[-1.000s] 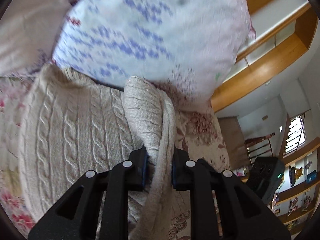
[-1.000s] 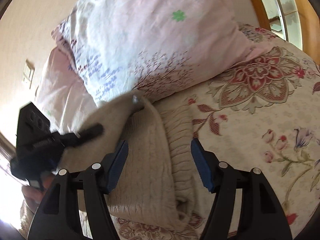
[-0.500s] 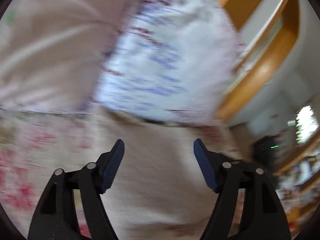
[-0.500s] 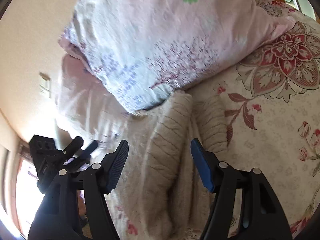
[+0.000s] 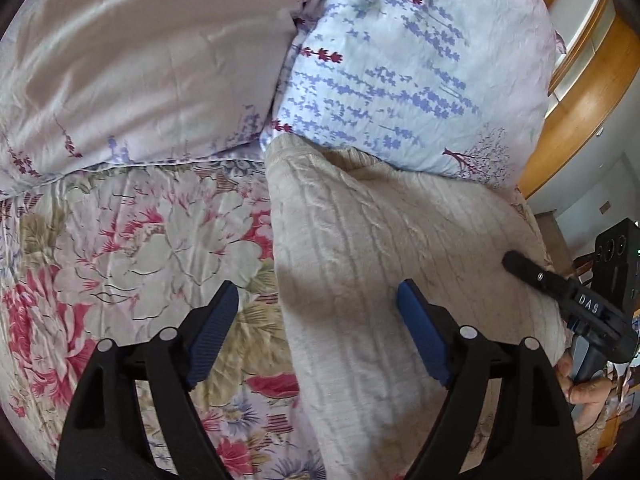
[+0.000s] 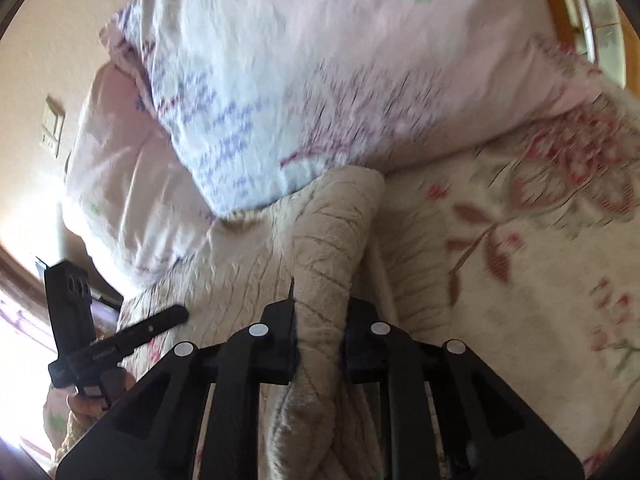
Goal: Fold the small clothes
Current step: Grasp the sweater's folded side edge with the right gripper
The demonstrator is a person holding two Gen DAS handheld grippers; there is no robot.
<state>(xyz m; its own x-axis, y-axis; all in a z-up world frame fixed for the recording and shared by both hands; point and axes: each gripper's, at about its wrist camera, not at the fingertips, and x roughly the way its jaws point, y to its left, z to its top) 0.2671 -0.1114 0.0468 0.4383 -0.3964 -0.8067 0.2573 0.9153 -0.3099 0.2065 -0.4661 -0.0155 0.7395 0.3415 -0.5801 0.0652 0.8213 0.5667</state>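
Right hand-held gripper (image 6: 320, 336): jaws closing, its pads pinching a raised fold of the cream cable-knit sweater (image 5: 380, 248). Left hand-held gripper (image 5: 316, 332): jaws opening wide, nothing between the pads, poised over the sweater's left edge where it meets the floral bedspread (image 5: 120, 248). Sweater: spread flat on the bed, its far end touching the lavender-print pillow (image 5: 400, 60); a plain pink pillow (image 5: 140, 52) lies beside that one.

Floral-covered bed (image 5: 152, 240) with cream cable-knit sweater (image 5: 384, 248) and two pillows (image 5: 400, 64) on it.
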